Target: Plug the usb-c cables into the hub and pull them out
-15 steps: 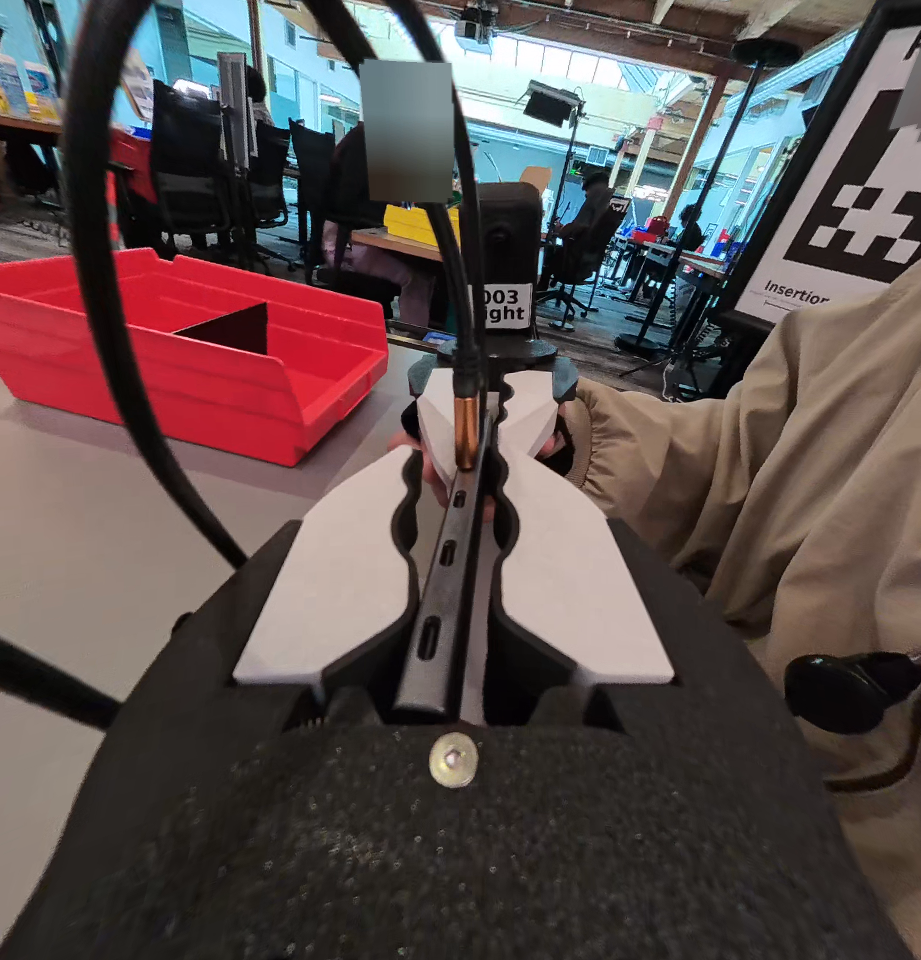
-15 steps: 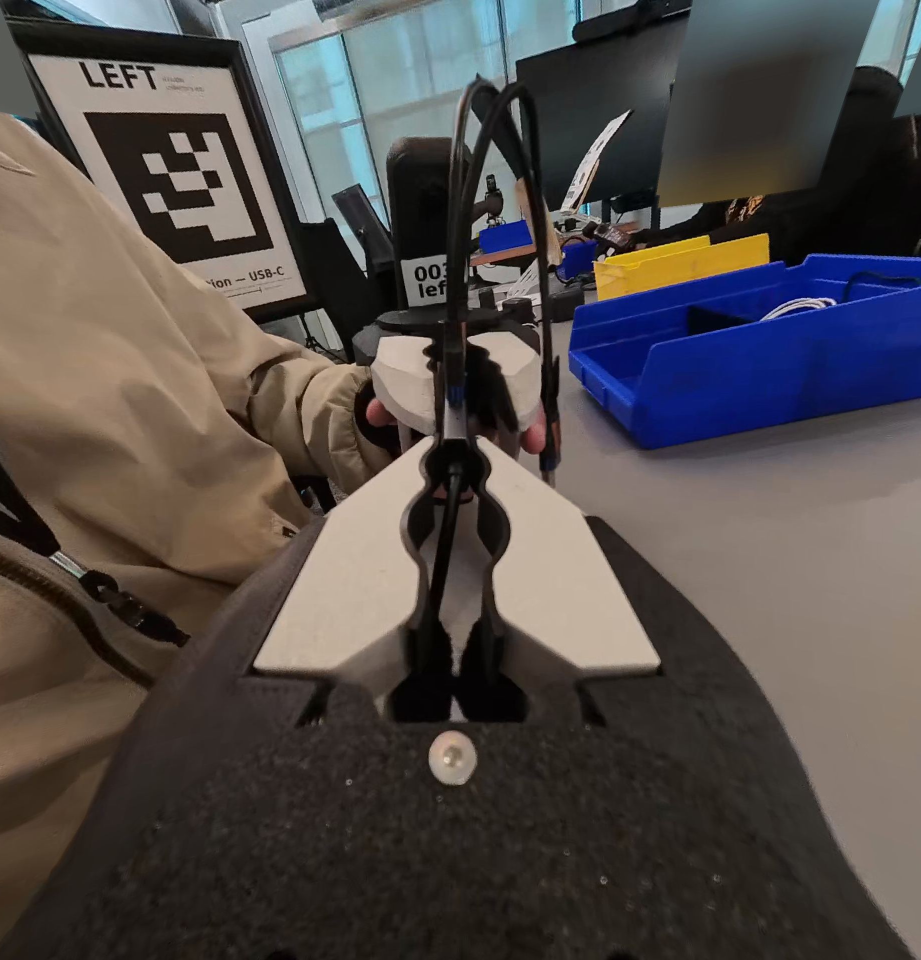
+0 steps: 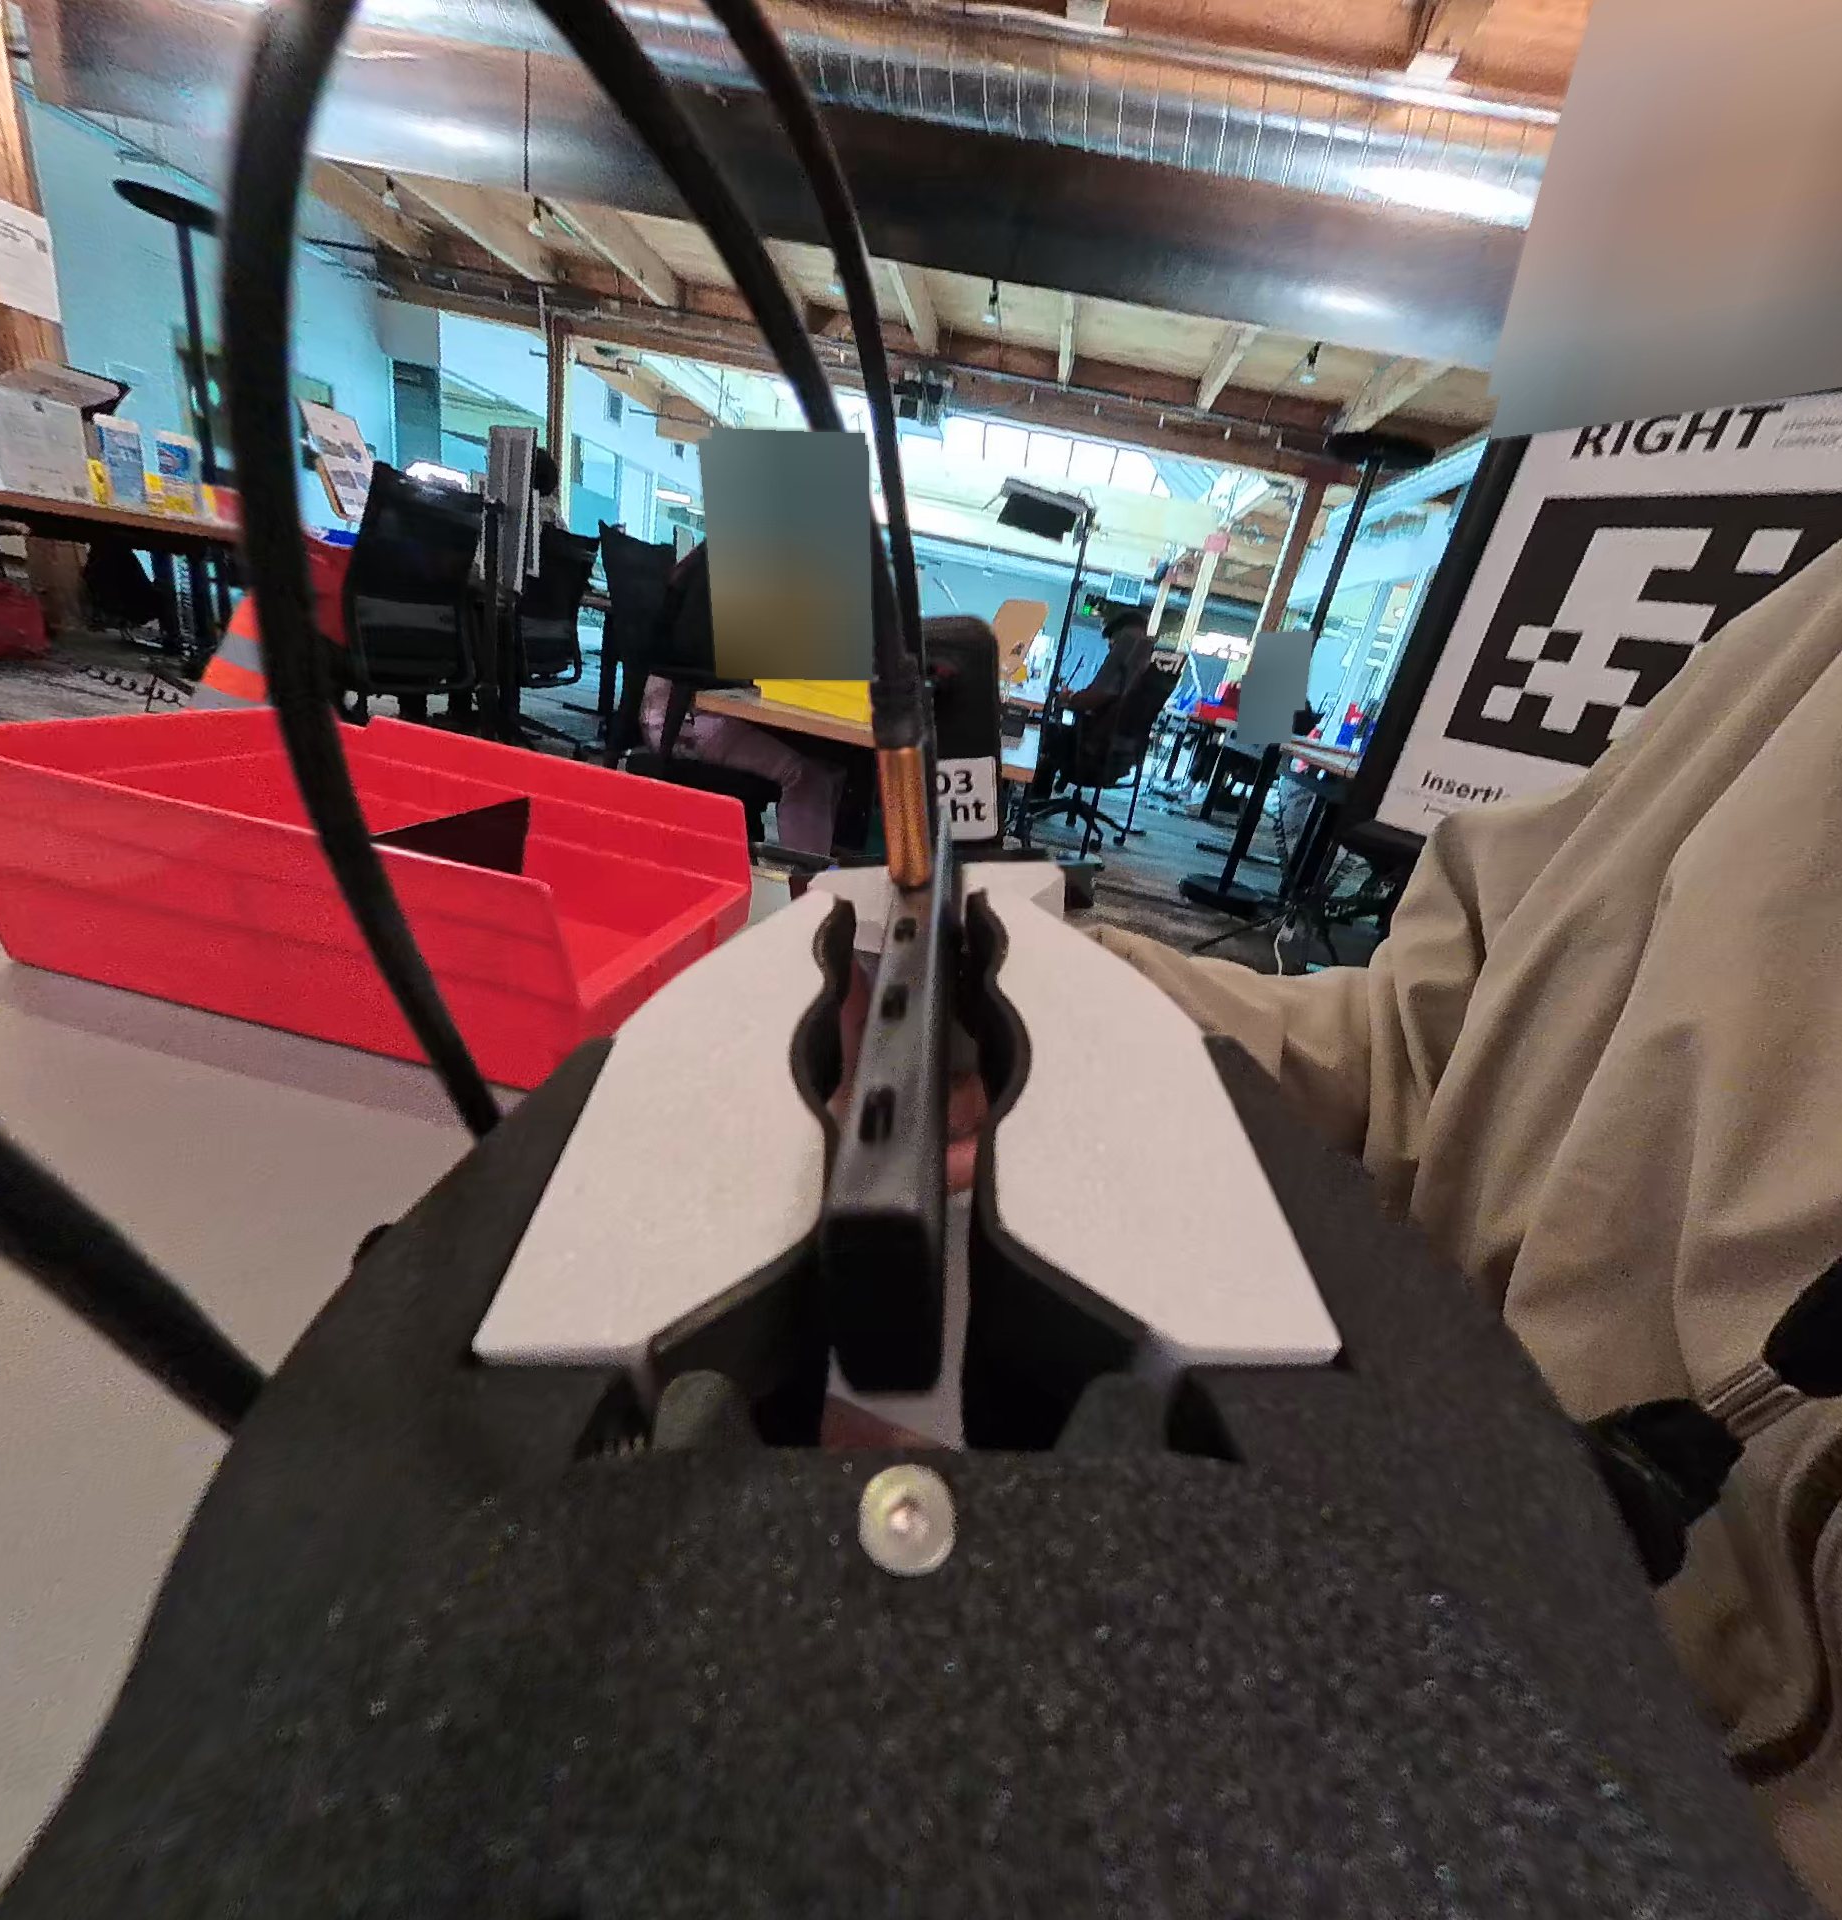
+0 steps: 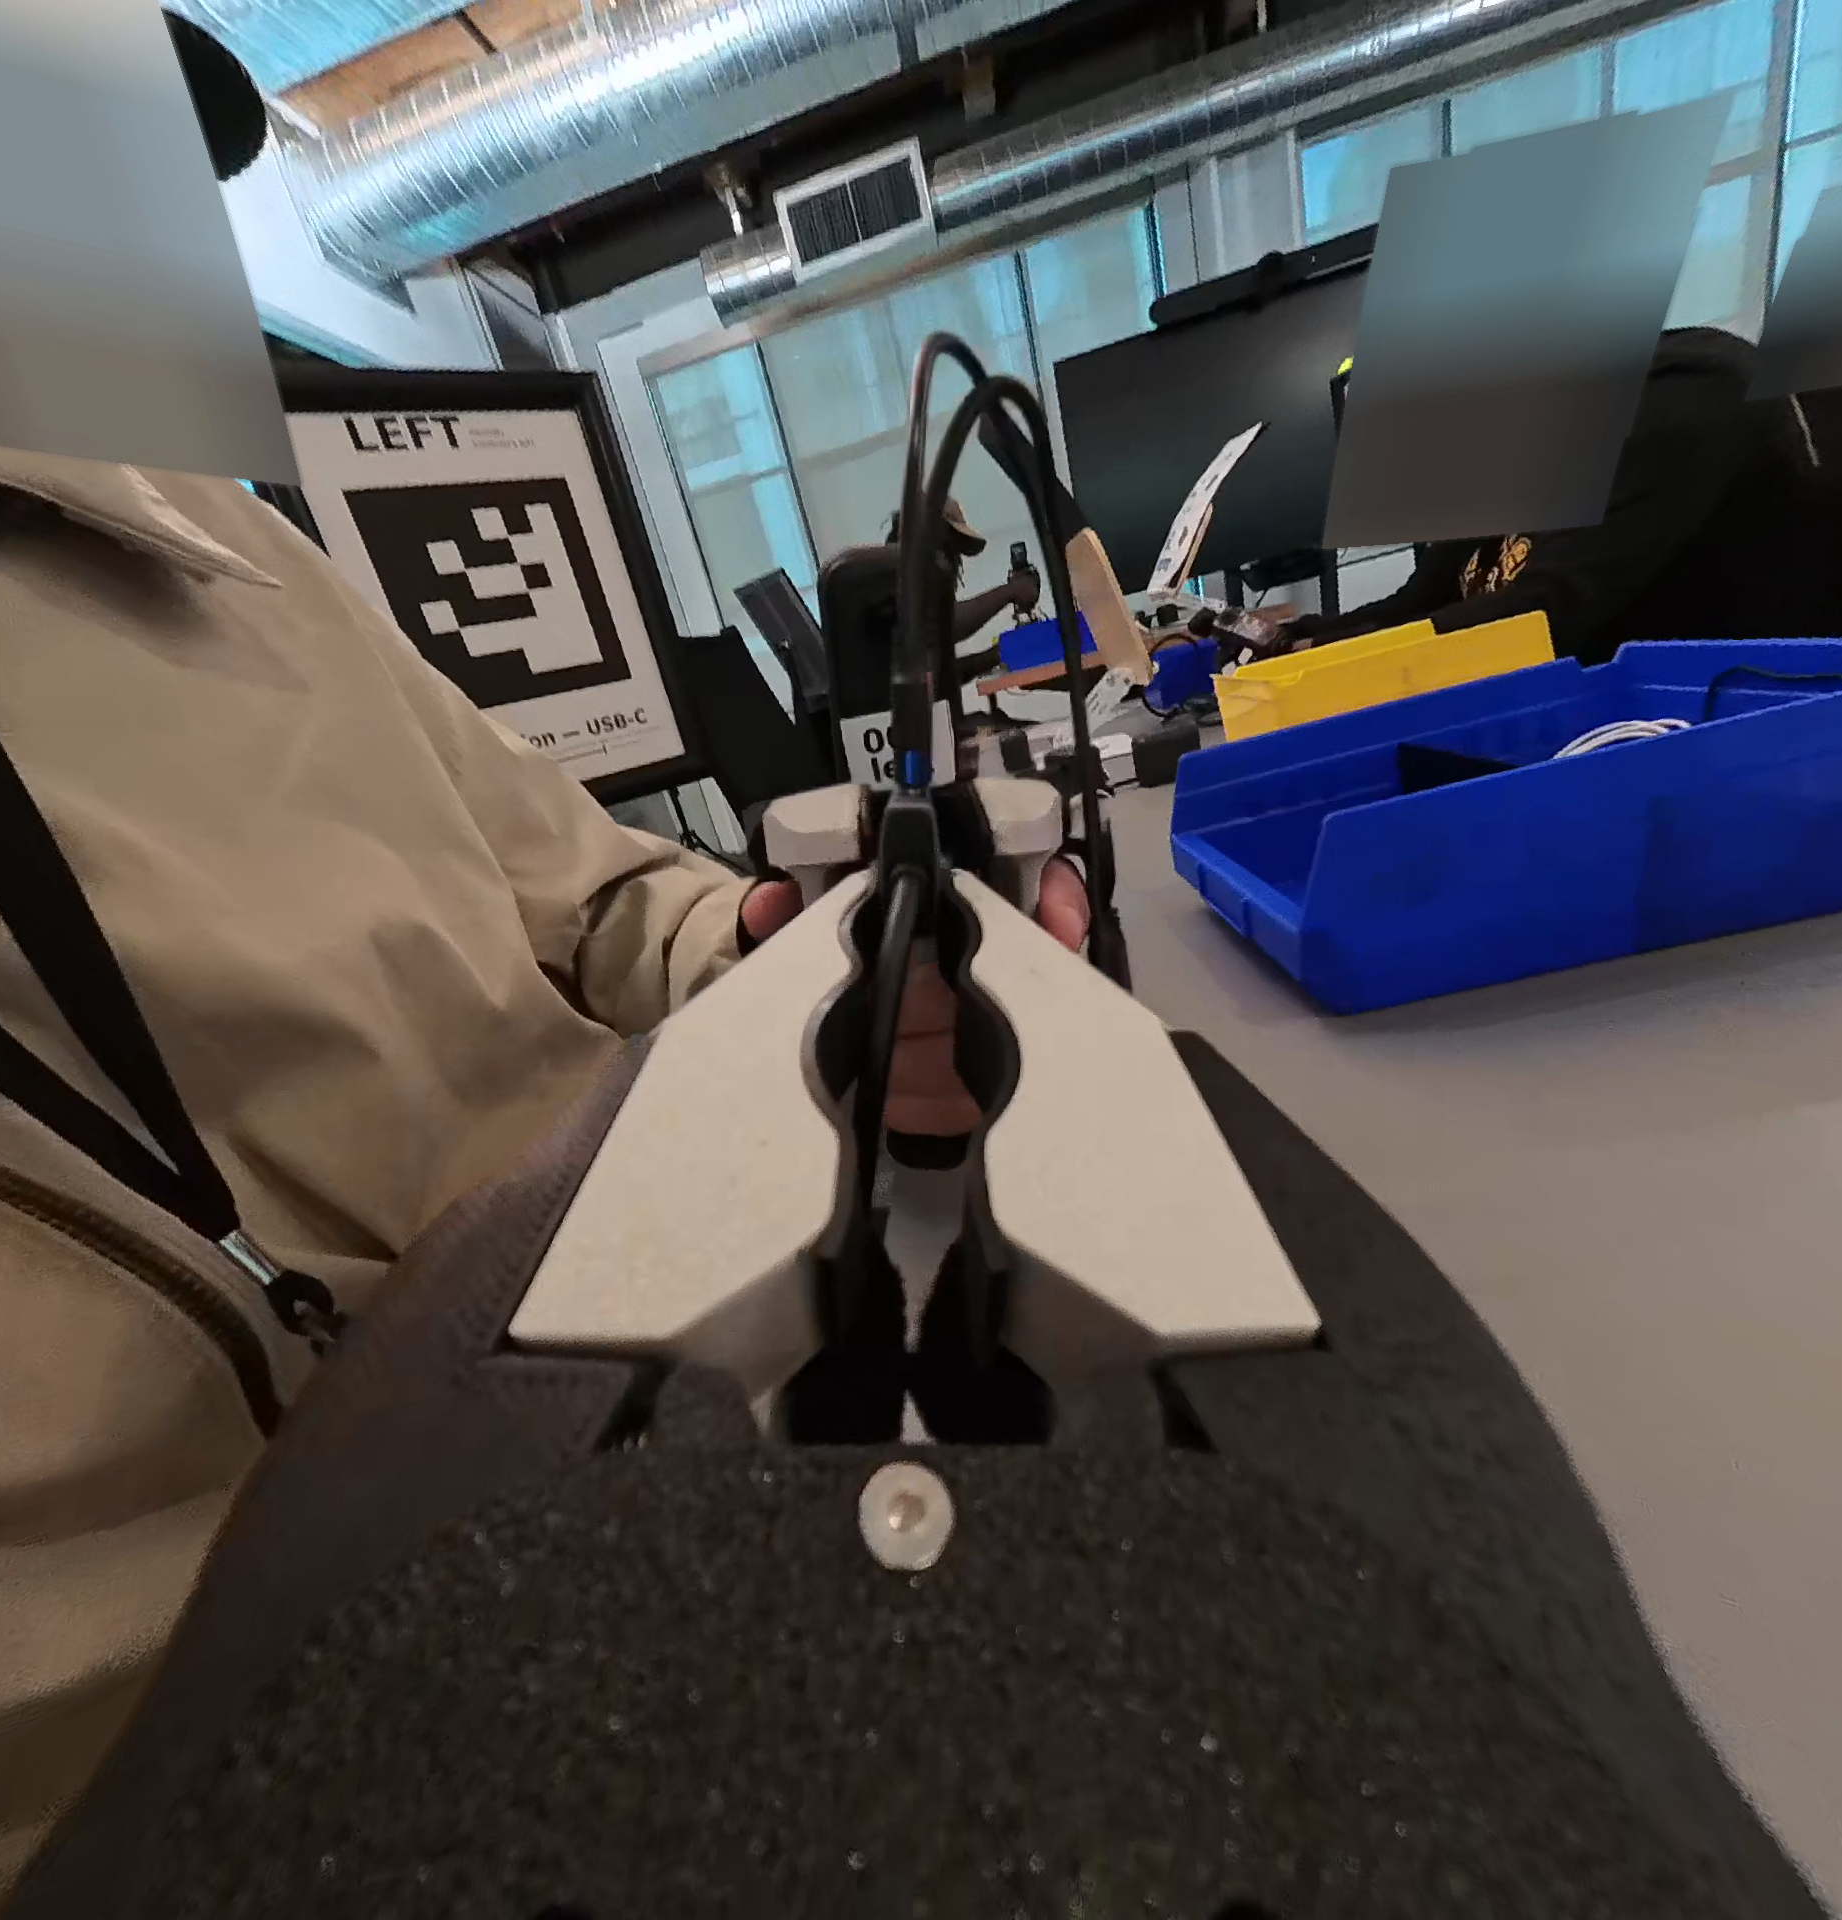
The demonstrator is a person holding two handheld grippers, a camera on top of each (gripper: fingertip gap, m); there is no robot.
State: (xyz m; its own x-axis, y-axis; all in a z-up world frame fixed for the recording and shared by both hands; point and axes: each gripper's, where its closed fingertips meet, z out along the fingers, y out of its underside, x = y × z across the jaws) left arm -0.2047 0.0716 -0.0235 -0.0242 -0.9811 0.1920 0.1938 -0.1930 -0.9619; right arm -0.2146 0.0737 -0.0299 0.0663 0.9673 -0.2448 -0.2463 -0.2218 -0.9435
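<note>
In the left wrist view my left gripper (image 3: pixel 901 914) is shut on the dark grey hub (image 3: pixel 896 1091), held edge-up with its row of ports on top. A copper-coloured plug (image 3: pixel 904 821) on a black cable (image 3: pixel 304 675) stands at the hub's far port. The white fingers (image 3: pixel 1026 883) of my right gripper show just beyond. In the right wrist view my right gripper (image 4: pixel 906 894) is shut on a black cable (image 4: pixel 881 1039) that runs up to the hub's end (image 4: pixel 904 831). A blue-ringed plug (image 4: pixel 912 769) stands above it, and the fingers (image 4: pixel 813 831) of my left gripper lie behind.
A red bin (image 3: pixel 273 894) sits on the grey table (image 3: pixel 169 1195) to the left. A blue bin (image 4: pixel 1519 831) and a yellow bin (image 4: pixel 1384 665) stand at the right. Framed marker boards (image 4: pixel 481 582) and a person's beige sleeve (image 3: pixel 1571 987) are close by. The tips of both grippers are at nearly the same place.
Both grippers have tilted upward, so more ceiling shows. The copper plug now stands above the right gripper's fingers instead of between them. Both grips are unchanged.
</note>
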